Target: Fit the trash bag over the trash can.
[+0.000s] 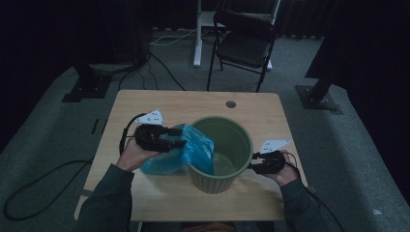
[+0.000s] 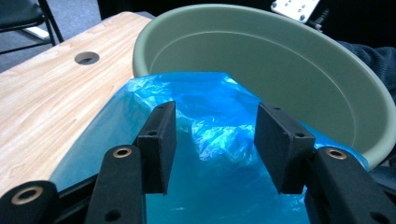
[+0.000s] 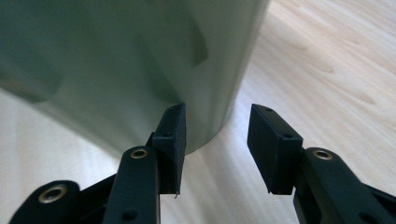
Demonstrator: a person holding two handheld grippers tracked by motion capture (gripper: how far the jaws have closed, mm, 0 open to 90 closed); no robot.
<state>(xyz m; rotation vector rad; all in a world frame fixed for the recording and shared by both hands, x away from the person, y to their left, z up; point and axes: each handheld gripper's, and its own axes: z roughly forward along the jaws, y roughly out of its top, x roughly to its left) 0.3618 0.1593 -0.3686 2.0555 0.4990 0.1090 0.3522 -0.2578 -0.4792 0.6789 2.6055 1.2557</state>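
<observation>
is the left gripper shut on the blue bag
No, the left gripper has its jaws apart, with the blue bag lying loose between and beyond them.

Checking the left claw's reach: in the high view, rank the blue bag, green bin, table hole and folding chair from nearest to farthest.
From the left claw:
1. Blue bag, right at it.
2. Green bin, just right.
3. Table hole, far edge.
4. Folding chair, on the floor beyond.
</observation>
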